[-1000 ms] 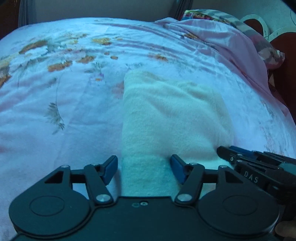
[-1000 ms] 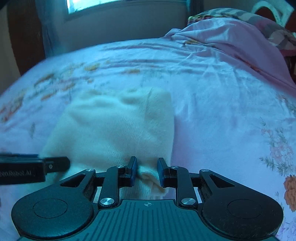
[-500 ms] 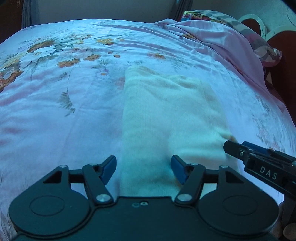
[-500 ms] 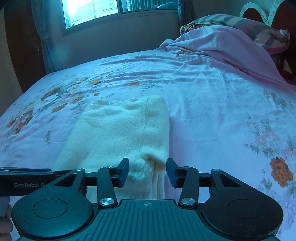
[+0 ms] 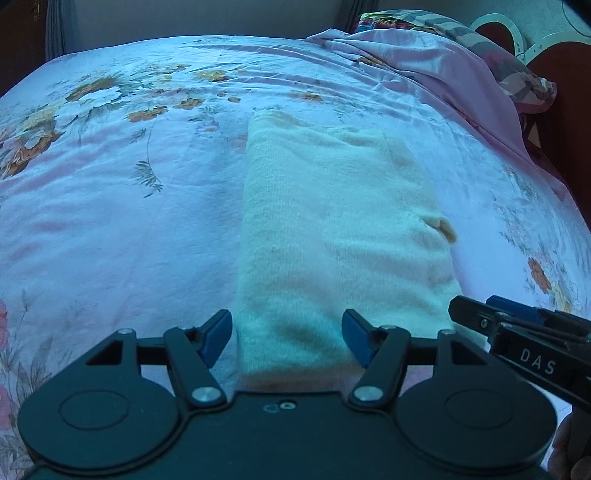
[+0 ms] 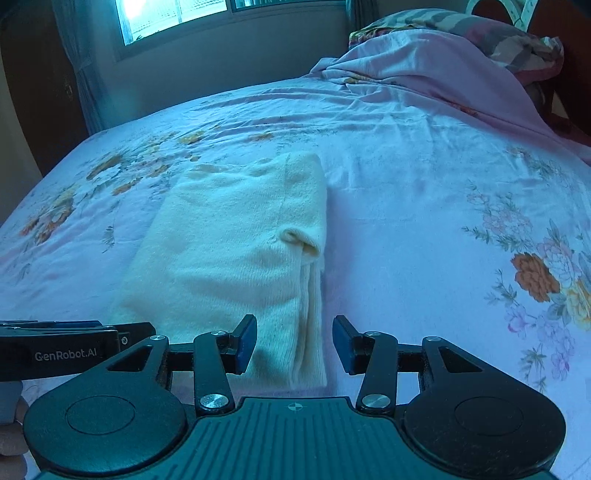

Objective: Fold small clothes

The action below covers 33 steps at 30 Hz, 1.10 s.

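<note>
A cream knit garment [image 5: 332, 229] lies folded into a long, narrow rectangle on a pink floral bedsheet [image 5: 122, 206], its length running away from both cameras toward the far side of the bed. In the left wrist view the left gripper [image 5: 286, 334] has its blue-padded fingers spread apart; the near end of the garment appears between them, but the pads do not press on it, and the left pad sits just outside the garment's left edge. In the right wrist view the right gripper [image 6: 293, 341] also stands spread, with the garment's near right corner showing between its pads and no pad touching the cloth (the layered edges of the fold are plain to see along that right side). A small loose fold of knit [image 6: 301, 240] pokes up partway along the garment's right edge, where the top layer ends; it shows in the left view too, on the right margin. Each gripper shows in the other's camera: the right gripper [image 5: 517, 332] enters the left view from the lower right, beside the garment's near right corner, and the left gripper [image 6: 77, 341] enters the right view from the lower left, at the garment's near left corner. At the far right of the bed a bunched pink quilt [image 6: 424, 70] lies heaped, with a striped pillow [image 6: 461, 24] behind it. A bright window [image 6: 173, 16] sits in the wall beyond the bed, flanked on the left by a curtain [image 6: 79, 66].
</note>
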Available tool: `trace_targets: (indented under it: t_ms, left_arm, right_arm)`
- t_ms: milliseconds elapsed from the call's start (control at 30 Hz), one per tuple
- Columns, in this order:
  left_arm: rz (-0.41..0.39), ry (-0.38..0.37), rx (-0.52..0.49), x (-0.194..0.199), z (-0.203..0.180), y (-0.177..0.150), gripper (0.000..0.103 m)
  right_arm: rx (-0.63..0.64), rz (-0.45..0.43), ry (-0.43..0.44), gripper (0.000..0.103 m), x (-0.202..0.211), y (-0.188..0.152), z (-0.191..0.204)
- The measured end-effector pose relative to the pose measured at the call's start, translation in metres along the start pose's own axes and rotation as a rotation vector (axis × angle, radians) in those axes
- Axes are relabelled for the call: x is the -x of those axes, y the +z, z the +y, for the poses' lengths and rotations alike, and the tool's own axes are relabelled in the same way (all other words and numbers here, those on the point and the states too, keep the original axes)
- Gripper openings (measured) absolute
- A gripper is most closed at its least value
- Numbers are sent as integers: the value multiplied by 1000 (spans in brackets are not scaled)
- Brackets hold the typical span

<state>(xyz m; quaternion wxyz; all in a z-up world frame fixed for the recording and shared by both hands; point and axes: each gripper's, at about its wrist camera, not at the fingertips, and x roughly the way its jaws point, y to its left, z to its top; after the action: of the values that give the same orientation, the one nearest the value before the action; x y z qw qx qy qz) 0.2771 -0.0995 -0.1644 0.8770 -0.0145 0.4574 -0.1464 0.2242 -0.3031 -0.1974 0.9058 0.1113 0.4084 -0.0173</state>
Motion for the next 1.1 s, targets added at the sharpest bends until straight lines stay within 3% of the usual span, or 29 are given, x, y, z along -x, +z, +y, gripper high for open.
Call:
trace_targets:
  t_ms: [167,233,267,433,633,1100]
  left_arm:
    - [-19,9,-5,10,0,-1,63]
    - [-24,8,1,13,1,0,63]
    - [-28,3,2,14,2,1,64]
    - [-32,-1,5,8,10,11,64]
    - [-13,-21,50,-14,25,29,64]
    - [27,-170,121,-62,36,49,66]
  right_arm:
    - [-23,-10,9,48,14,-1,0]
    - [-31,-20,10,63,17,-1,0]
    - [-34,-28,8,65,19,0,0]
    - [-26,-26,14,66,13,7,-3]
    - [-127,21,34,66,-21,20,-26]
    - [-197,54,147,66,-83,54,-44]
